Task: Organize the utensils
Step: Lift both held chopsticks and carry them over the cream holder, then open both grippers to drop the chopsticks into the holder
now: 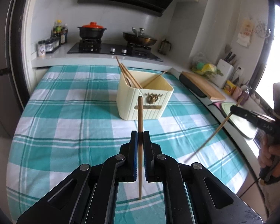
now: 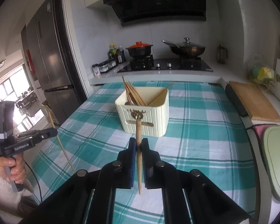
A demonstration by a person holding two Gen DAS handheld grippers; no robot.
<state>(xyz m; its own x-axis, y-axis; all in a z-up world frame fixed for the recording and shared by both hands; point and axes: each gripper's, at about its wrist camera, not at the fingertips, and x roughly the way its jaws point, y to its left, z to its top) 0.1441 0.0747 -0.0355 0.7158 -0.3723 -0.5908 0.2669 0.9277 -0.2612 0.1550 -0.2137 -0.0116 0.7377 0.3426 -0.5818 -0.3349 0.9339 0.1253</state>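
Left claw clamped tight on one wooden chopstick, which stands nearly upright between the blue pads, its lower tip hanging clear of the checked tablecloth; right claw pinched just as firmly on a second chopstick, held the same way, as a person in a kitchen sorts utensils at a covered table. The cream holder sits toward the far middle of the cloth, straight ahead of both claws, with several chopsticks already leaning against its left wall and one more slanting toward its right corner. Each claw also shows in the other's camera, out to the side and off the table's edge, a hand wrapped round the left grip. The stove, with a red-lidded pot and a pan, lies beyond on the far counter; a cutting board rests to the right.

The step looks like carrying both sticks over to the holder. Done well, each stick would be brought above the open rim before it is let down, lower tip first, kept steep so it clears the near wall, and let go only once the tip is inside, one side at a time so the two do not cross
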